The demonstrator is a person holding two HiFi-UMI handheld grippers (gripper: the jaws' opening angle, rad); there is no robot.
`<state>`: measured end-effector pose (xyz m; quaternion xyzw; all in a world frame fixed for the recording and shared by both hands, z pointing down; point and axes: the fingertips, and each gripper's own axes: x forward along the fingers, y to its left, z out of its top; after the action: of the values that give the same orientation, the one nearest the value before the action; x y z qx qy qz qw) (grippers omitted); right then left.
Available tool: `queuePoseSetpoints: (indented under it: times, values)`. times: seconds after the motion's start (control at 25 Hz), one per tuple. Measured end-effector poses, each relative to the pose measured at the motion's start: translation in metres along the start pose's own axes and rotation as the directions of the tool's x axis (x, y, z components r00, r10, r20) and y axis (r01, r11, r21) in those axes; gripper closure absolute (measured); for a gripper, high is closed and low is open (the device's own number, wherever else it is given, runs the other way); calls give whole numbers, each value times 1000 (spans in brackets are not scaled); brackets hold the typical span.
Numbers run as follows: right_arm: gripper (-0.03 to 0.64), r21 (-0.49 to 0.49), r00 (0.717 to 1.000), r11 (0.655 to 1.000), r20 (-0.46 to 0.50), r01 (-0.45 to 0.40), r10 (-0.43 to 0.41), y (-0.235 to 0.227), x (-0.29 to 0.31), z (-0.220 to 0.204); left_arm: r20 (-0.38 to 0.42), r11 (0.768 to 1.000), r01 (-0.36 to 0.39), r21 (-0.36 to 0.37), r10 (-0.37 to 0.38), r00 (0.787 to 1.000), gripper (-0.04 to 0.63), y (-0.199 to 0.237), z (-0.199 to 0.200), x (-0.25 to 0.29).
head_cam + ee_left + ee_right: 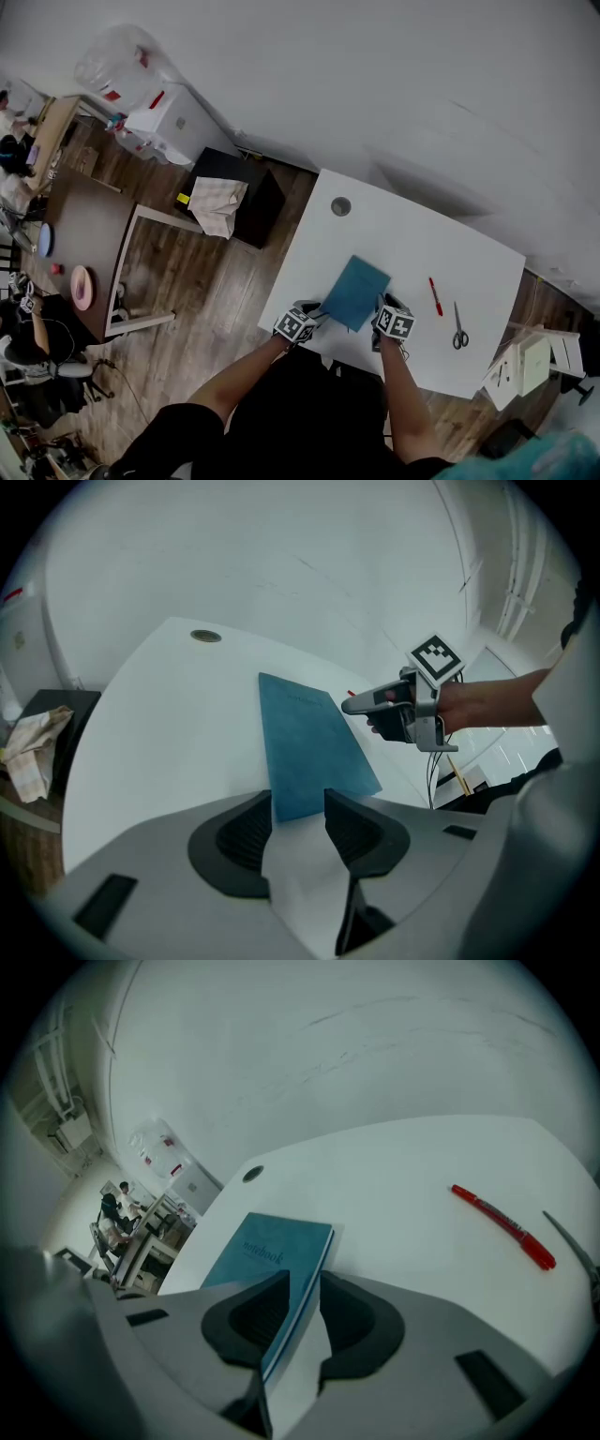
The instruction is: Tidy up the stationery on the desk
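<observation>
Nearest us, our left gripper (298,810) has its jaws spread. The near left corner of the teal notebook (305,742) lies between the tips, and we see no pinch on it. Our right gripper (305,1288) clamps the notebook's right edge between its pads, one pad resting on the cover. The notebook sits at the near edge of the white desk (412,244), angled away from us. To its right lie the scissors (459,330) and, just beyond them, a red pen (435,296), both apart from the notebook. Farther back we see a round cable hole (341,206) in the desktop.
</observation>
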<state>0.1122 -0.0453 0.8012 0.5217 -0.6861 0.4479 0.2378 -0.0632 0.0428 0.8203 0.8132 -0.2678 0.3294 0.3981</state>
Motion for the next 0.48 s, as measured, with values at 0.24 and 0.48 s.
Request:
queuePoseSetpoints:
  times: [0.24, 0.48]
  values:
    - [525, -4, 998, 1000, -62, -27, 26, 19, 0, -40, 20, 1000, 1, -19, -1, 1000, 428, 5, 1, -3]
    - [525, -52, 996, 999, -90, 0, -4, 30, 7, -40, 61, 999, -10, -38, 12, 998, 428, 13, 6, -8]
